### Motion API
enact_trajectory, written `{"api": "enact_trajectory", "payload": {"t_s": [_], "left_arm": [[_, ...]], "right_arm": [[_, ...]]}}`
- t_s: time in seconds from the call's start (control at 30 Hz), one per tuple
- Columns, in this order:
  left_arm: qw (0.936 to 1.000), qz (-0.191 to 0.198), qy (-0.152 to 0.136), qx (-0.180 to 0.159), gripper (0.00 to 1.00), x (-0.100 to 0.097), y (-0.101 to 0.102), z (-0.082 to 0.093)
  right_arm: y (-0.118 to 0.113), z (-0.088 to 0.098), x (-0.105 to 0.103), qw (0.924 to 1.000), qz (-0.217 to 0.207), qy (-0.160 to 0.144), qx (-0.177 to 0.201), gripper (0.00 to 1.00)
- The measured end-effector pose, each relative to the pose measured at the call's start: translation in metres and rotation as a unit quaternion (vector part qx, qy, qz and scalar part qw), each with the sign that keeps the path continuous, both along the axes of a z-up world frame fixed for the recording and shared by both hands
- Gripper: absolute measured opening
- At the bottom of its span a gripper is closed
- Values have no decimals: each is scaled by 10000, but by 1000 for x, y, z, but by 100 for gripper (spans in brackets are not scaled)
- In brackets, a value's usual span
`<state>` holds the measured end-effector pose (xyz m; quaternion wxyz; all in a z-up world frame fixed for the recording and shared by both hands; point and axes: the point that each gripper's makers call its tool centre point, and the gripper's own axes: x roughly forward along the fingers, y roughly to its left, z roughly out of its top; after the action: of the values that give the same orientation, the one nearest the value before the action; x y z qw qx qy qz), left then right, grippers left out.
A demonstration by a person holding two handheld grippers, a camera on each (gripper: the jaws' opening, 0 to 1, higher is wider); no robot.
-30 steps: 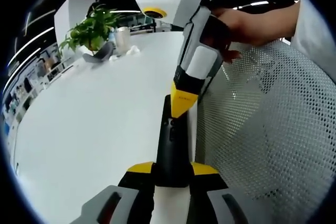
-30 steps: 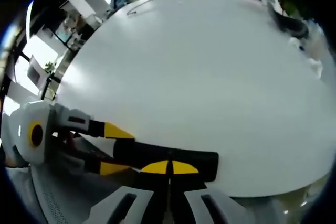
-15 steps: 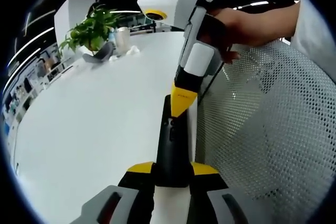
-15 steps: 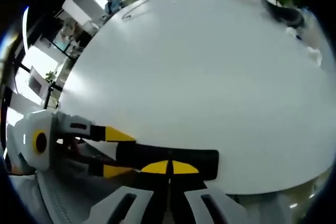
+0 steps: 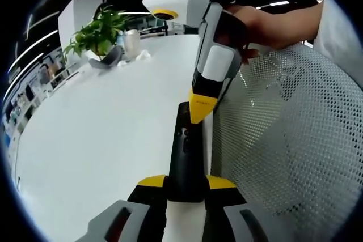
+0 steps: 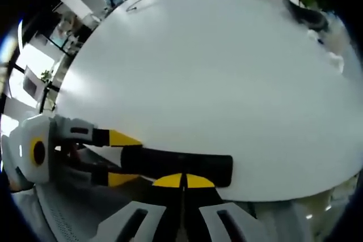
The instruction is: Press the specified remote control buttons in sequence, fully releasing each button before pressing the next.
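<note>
White table [image 5: 102, 140] under both: left claw [image 5: 186, 182] clamps the black remote [image 5: 185, 151]; right claw [image 5: 199, 109], jaws together, hovers above it.

Remote [image 5: 185, 154] lies along the table [image 5: 102, 134] edge, plant [image 5: 99, 31] far behind.

My left gripper [image 5: 186, 184] has its yellow-tipped jaws clamped on the near end of the black remote [image 5: 185, 151], which runs away from me along the edge of the white table [image 5: 96, 134]. My right gripper [image 5: 201, 109] comes down from above, jaws together, tip just at the remote's far buttons. My hand [image 5: 255, 26] grips it. White mesh chair [image 5: 283, 140] alongside; potted plant [image 5: 99, 29] at the table's far end.
</note>
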<state>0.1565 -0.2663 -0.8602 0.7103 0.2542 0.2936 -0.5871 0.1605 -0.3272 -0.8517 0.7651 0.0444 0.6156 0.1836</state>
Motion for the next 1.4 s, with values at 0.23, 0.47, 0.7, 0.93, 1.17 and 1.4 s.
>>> {"api": "enact_trajectory", "payload": {"t_s": [0.23,0.47,0.7,0.93,1.17,1.4], "left_arm": [[10000,8,7,-18,24,0,0,0],[10000,8,9,-27,24,0,0,0],[10000,18,24,-37,24,0,0,0],[10000,6,-2,-43,25,-1,0,1],[10000,-20,-41,-44,25,-1,0,1],[10000,18,-1,-63,25,-2,0,1]], "right_arm": [[-8,0,0,9989,-410,175,160,0],[-13,-2,0,9974,-642,293,139,0],[-9,-1,-3,9972,-604,380,211,0],[-7,-3,-5,9987,-387,324,59,0],[-7,-5,-7,9990,-268,349,-14,0],[-7,-5,-7,9990,-283,356,19,0]]}}
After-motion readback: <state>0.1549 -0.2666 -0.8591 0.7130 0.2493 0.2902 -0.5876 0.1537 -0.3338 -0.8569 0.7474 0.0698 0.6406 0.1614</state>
